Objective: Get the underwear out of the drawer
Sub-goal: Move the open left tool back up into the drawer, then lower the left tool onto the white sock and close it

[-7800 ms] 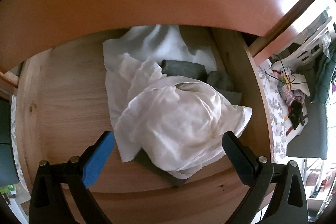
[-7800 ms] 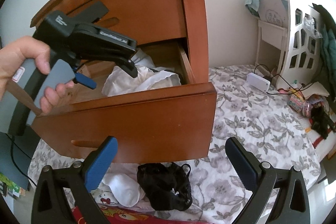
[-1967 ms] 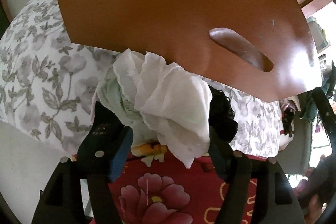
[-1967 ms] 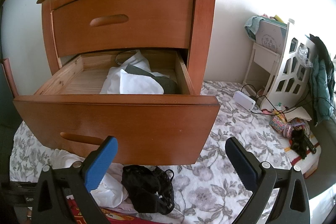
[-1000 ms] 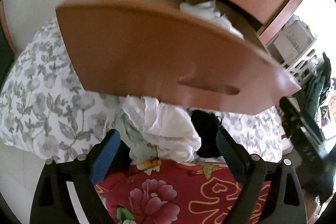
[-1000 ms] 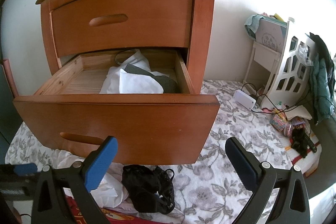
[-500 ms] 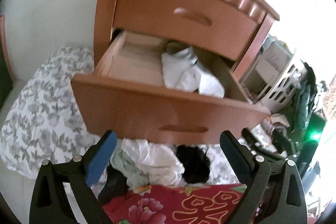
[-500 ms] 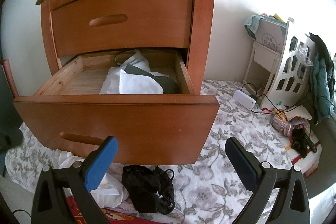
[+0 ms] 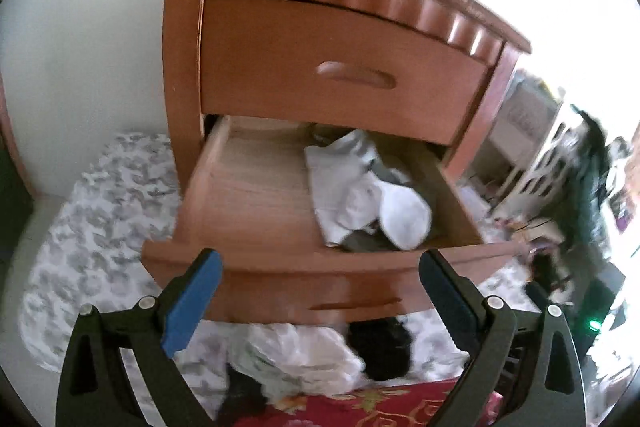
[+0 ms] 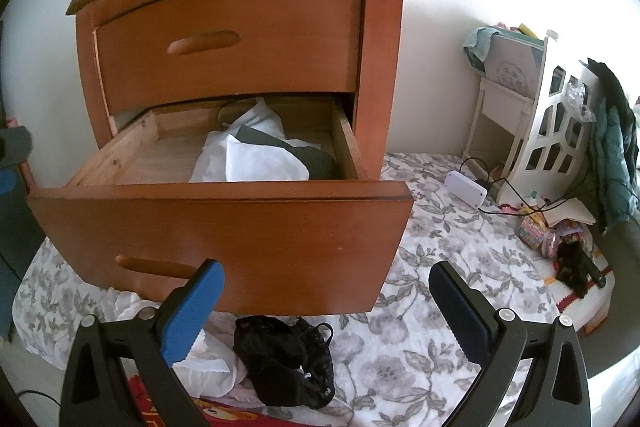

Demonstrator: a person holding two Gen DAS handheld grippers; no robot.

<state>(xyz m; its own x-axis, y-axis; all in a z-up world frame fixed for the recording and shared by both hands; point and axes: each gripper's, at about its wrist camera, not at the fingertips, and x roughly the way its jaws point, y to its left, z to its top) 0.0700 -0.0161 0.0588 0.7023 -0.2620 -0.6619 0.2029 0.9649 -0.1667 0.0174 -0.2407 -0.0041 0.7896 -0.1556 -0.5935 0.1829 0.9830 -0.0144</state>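
The drawer (image 10: pixel 224 227) stands pulled out of the nightstand (image 10: pixel 384 47). In its right half lies the underwear (image 10: pixel 260 159), a white crumpled heap over grey pieces (image 10: pixel 316 159). It looks light, soft and limp, likely to sag and drag neighbours; pinching a raised white fold should work best. The left gripper (image 9: pixel 316 291) and right gripper (image 10: pixel 326 301) both gape wide, empty.

White underwear (image 10: pixel 256 159) heaped in open drawer (image 10: pixel 224 223), right side.

Floral sheet (image 10: pixel 432 243) carries nightstand (image 10: pixel 256 27), white underwear (image 10: pixel 208 367), black underwear (image 10: pixel 284 363).
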